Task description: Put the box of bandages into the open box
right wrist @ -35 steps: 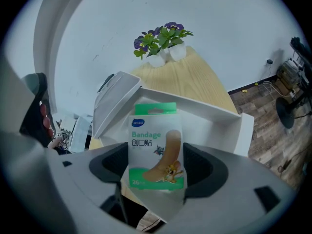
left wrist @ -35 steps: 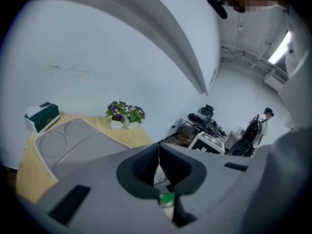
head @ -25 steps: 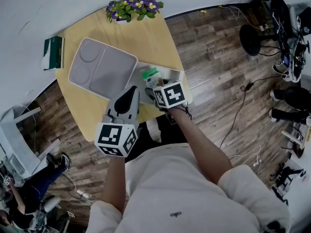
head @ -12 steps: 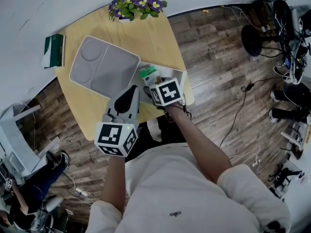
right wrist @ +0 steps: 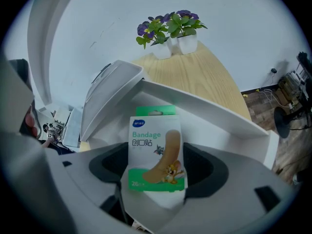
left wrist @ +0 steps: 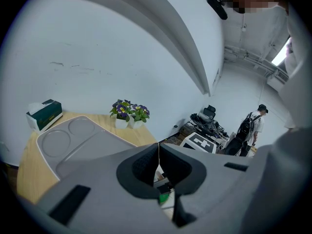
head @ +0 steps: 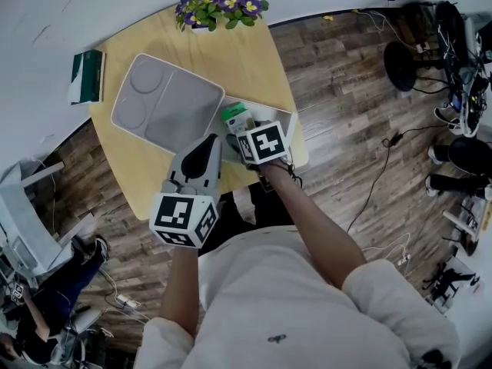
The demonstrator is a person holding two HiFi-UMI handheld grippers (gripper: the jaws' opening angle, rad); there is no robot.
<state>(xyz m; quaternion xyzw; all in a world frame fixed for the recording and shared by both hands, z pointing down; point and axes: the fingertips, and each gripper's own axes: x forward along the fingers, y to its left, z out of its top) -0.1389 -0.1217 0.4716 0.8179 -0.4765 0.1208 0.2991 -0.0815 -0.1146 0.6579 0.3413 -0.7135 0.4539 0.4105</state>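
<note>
Green bandage box, pinched by the right gripper, moved slightly further over the open box; left gripper stays pressed together.

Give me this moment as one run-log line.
right hand-held gripper: shut on bandage box | bandage box: held over open box | left hand-held gripper: shut, empty

Glossy bandage box, matt wooden table
</note>
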